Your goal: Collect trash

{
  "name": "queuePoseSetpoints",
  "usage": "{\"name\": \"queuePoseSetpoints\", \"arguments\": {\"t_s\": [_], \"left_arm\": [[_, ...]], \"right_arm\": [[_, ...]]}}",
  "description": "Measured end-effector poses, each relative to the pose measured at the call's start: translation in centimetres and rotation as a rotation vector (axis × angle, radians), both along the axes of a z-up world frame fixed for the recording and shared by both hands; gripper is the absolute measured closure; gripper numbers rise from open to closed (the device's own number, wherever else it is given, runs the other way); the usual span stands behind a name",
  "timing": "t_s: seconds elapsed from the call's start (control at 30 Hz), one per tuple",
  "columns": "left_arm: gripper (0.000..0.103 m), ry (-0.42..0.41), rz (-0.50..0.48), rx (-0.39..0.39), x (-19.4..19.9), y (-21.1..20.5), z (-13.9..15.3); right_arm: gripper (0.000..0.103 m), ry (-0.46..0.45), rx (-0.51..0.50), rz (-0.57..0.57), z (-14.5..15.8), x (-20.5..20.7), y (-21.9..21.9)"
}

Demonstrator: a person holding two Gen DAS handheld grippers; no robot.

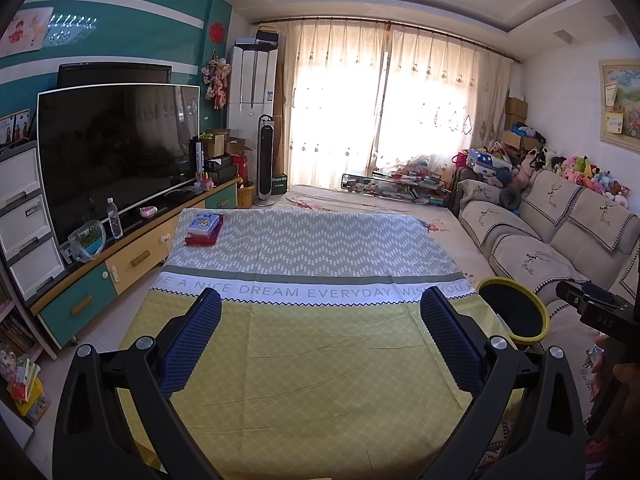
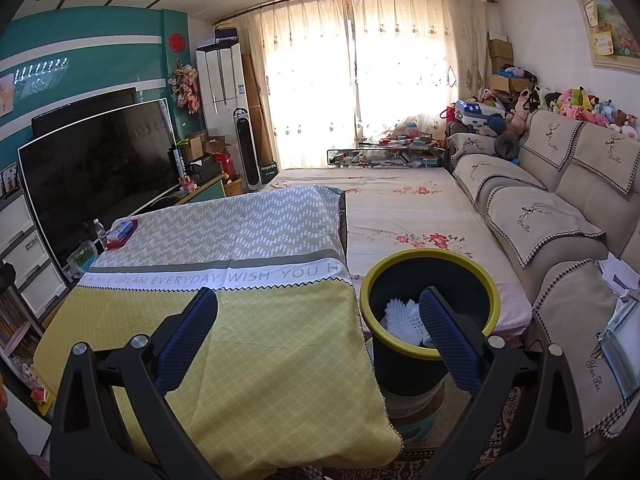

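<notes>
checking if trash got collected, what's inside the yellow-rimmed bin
In the right wrist view, the bin holds white foam netting and some white scraps. The right gripper's finger and the bin wall cover the rest.

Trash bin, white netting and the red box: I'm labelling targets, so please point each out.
trash bin (image 2: 430, 254): right wrist view, far yellow rim.
white netting (image 2: 400, 312): right wrist view, mesh inside the bin.
red box (image 1: 204, 236): left wrist view, its front edge on the tablecloth's far left corner.
</notes>
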State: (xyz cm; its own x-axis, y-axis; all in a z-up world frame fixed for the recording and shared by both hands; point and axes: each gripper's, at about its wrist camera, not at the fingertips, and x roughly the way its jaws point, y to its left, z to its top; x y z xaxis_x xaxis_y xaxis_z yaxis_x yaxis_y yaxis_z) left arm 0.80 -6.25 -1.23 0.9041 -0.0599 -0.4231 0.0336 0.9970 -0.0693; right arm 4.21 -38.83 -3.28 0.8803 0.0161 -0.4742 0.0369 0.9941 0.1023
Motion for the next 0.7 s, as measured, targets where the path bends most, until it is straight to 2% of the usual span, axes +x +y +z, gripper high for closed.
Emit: {"name": "queuePoseSetpoints", "arguments": {"t_s": [0.3, 0.47, 0.57, 0.7], "left_arm": [[0.005, 0.008, 0.009, -0.003, 0.3, 0.0, -0.2], [0.005, -0.051, 0.009, 0.004, 0.1, -0.1, 0.0], [0.005, -0.034, 0.004, 0.013, 1.0, 0.1, -0.2], [0.005, 0.036, -0.009, 0.008, 5.1, 1.1, -0.6]], "right_arm": [[0.007, 0.005, 0.0, 0.003, 0.0, 0.1, -0.1], [0.007, 0.012, 0.004, 0.007, -0.1, 0.3, -0.1], [0.007, 0.019, 0.013, 0.026, -0.2, 0.9, 0.1], [0.007, 0.021, 0.007, 0.074, 0.4, 3.0, 1.0]]}}
